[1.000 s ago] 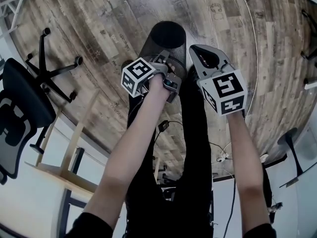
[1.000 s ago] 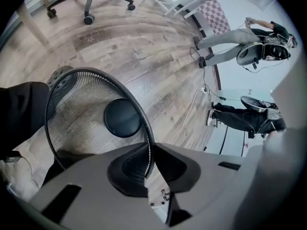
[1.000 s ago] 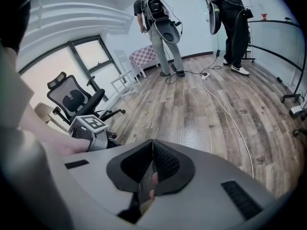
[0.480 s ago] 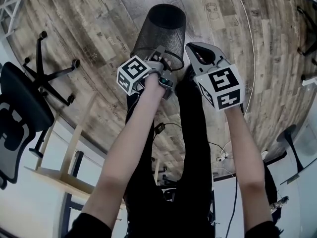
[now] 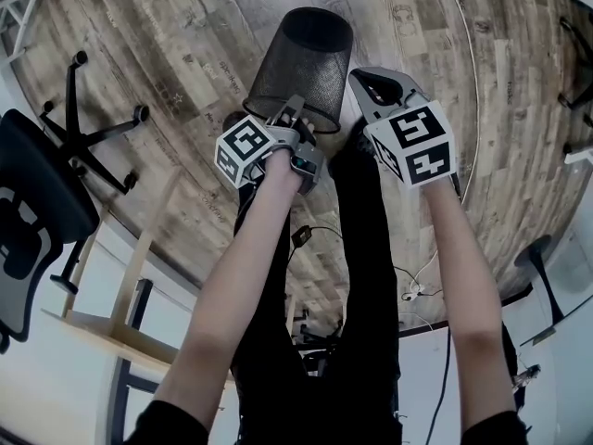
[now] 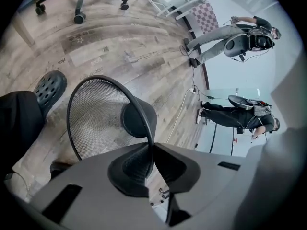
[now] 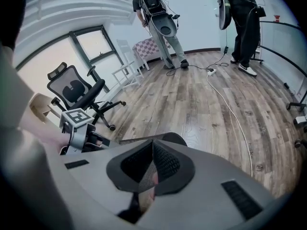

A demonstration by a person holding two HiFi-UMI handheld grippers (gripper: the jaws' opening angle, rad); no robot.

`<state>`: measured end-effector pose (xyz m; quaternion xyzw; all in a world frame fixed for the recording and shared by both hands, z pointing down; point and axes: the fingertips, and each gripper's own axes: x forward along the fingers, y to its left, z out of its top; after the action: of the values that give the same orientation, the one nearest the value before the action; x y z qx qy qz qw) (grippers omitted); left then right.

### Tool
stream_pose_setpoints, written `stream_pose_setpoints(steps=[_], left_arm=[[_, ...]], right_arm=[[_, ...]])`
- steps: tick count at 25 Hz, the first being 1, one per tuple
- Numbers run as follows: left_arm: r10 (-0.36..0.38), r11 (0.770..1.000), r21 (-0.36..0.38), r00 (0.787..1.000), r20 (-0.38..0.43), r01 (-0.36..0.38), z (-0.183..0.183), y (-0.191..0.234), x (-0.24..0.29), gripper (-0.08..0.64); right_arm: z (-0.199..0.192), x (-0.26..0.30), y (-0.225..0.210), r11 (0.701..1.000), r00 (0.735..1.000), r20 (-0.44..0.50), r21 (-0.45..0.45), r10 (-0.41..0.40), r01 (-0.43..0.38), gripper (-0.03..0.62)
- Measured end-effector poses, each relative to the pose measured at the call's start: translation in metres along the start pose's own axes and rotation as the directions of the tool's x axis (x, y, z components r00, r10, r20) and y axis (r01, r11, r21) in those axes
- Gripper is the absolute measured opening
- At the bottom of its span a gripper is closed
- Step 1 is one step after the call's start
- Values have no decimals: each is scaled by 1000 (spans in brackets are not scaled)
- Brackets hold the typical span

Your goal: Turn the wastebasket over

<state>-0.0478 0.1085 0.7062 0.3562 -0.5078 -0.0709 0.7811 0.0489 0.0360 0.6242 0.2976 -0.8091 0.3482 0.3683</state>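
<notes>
- Since a second ago the basket (image 5: pixel 301 63) has swung. Then I saw it nearly end-on, base toward my head; now its mesh side shows long, and the base has tipped up and away from me.
- Both claws have slid a little toward me and to the left in the head view, carrying the mouth with them.
- To my mind the turn is under way but not done: the mouth faces me and the floor (image 5: pixel 185 82), and the basket hangs slanted in the air, not yet set down.
- My left claw (image 6: pixel 152 147) is clamped on the rim (image 6: pixel 139 118), the wire running straight out from between the jaws. Through the mouth I look down onto the inside of the base.
- My right claw (image 7: pixel 152 150) is shut tight. A strip of mesh shows pinched between its jaws, so I take it to hold the wall on the opposite side.
- My left forearm (image 5: pixel 250 267) and right forearm (image 5: pixel 463 276) reach out ahead of me, side by side. Both claws slant steeply down, marker cubes up.
- The basket hangs over the boards just past my shoe (image 6: pixel 50 87).
</notes>
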Motion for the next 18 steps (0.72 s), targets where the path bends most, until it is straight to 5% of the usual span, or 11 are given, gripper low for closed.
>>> stream_pose_setpoints(steps=[10,18], left_arm=[[101,994,32,995,-5,-100,10,61,-23,40],[81,987,146,995,-51,-72,19,85,-20,43]], right_arm=[[-21,48,-10,999,995,-95,-3,37,-37,34],[-44,79,-23,999,985,-165,-24,41,-46,75]])
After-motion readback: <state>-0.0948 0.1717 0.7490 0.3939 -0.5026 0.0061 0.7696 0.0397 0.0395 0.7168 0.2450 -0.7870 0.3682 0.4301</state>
